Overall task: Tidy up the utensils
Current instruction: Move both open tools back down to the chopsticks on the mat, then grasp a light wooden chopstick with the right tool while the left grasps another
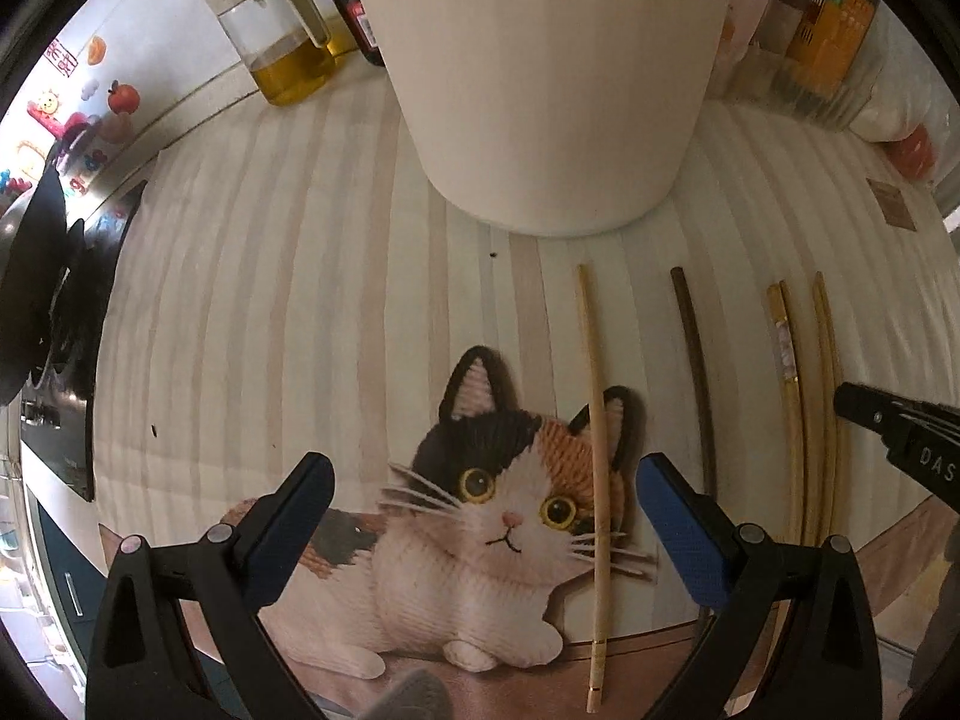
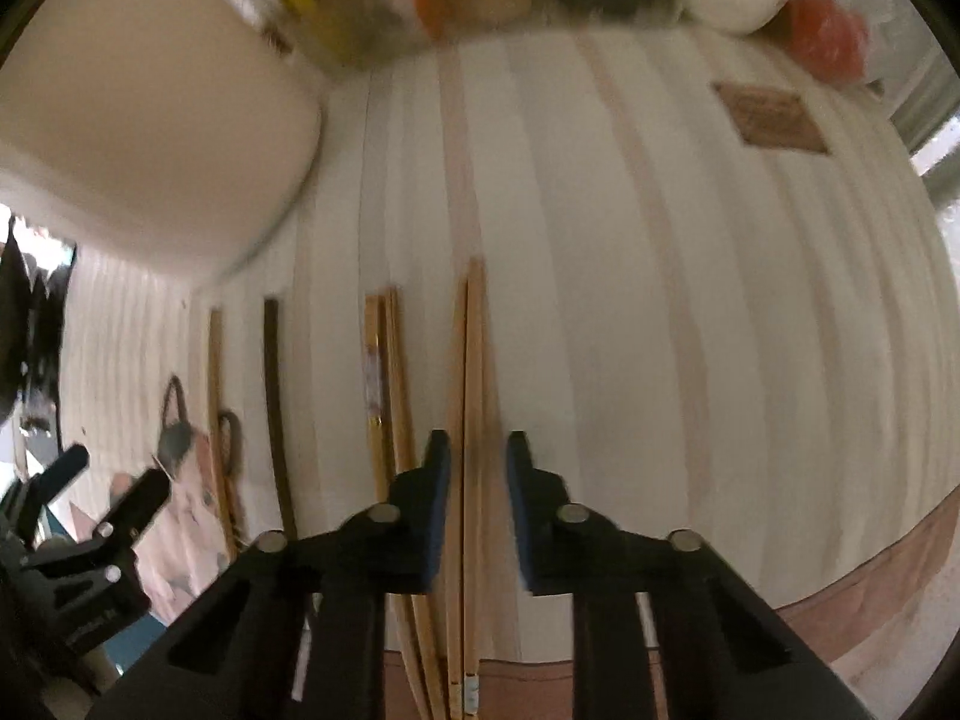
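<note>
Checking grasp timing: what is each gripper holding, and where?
Nothing yet. Left gripper stands open above a pale chopstick; right gripper flanks the chopstick pair near mid-length, unclamped.

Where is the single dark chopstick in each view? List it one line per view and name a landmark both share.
Left wrist view: the dark chopstick lies right of centre, between a lone pale chopstick and a pale group further right.
Right wrist view: the dark chopstick lies left of centre, left of the right gripper.
Shared landmark: the big white container standing beyond the chopsticks' far ends.
</note>
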A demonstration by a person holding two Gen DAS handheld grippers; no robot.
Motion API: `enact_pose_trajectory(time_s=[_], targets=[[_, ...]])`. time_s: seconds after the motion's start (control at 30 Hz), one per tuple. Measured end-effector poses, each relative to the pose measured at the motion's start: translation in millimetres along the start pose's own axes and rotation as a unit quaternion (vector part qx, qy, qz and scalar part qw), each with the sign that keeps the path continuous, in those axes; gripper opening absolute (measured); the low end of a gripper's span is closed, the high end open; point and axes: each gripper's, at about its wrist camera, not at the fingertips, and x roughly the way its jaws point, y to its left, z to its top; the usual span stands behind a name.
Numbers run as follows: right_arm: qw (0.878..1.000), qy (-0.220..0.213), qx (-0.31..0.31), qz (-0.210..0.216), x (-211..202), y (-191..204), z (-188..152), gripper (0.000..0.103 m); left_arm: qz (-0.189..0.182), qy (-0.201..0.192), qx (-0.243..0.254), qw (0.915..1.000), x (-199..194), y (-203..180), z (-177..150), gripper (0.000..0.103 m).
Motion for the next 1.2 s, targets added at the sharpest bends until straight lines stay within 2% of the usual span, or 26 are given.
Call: enact_pose_trajectory(time_s=[0.07, 0.13, 0.2, 0.33, 0.4, 0.47, 0.5, 0.6, 0.63, 0.67, 0.7, 0.83, 1.0, 1.2], targets=[[1.0, 0.006, 0.008, -0.016, 2, -6, -5, 0.007, 0.002, 0.002, 0.001, 1.0, 1, -1, -1, 0.103], [1.0, 0.003, 0.019, -0.015, 0, -16, -10, 0.007, 0.004, 0.004, 0.005, 1.0, 2, -3, -1, 0.103], [0.999, 0.001, 0.023, -0.036, -3, -28, -16, 0.007, 0.008, 0.006, 0.008, 0.9999, 5, -6, -2, 0.103], [0.999, 0.006, 0.035, -0.018, -6, -46, -24, 0.007, 0.004, 0.018, 0.013, 0.9998, 14, -15, -3, 0.101], [0.999, 0.007, 0.032, -0.018, -6, -49, -28, 0.007, -0.003, 0.025, 0.009, 0.9996, 19, -18, -1, 0.088], [0.999, 0.01, 0.03, -0.021, -6, -55, -24, 0.007, -0.011, 0.036, 0.002, 0.9993, 27, -18, 3, 0.067], [0.999, 0.011, 0.032, -0.021, -6, -57, -24, 0.007, -0.016, 0.041, -0.002, 0.999, 31, -16, 5, 0.061], [0.999, 0.017, 0.036, -0.019, -1, -45, -13, 0.007, -0.051, 0.046, -0.02, 0.9974, 36, -11, 12, 0.04], [0.999, 0.018, 0.036, -0.019, -1, -44, -11, 0.007, -0.064, 0.047, -0.022, 0.9966, 36, -10, 14, 0.025], [0.999, 0.02, 0.037, -0.018, 0, -45, -10, 0.007, -0.062, 0.047, -0.022, 0.9968, 36, -9, 16, 0.013], [0.999, 0.021, 0.036, -0.017, 0, -45, -9, 0.007, -0.063, 0.048, -0.021, 0.9967, 36, -9, 18, 0.009], [0.999, 0.029, 0.032, -0.012, 3, -48, -3, 0.007, -0.065, 0.054, -0.024, 0.9961, 34, -3, 15, 0.005], [0.999, 0.05, 0.021, -0.002, 4, -50, -11, 0.007, -0.07, 0.064, -0.014, 0.9954, 31, 0, 3, 0.005], [0.998, 0.062, 0.03, -0.004, 5, -53, 5, 0.007, -0.084, 0.071, -0.016, 0.9938, 35, 2, 10, 0.008]])
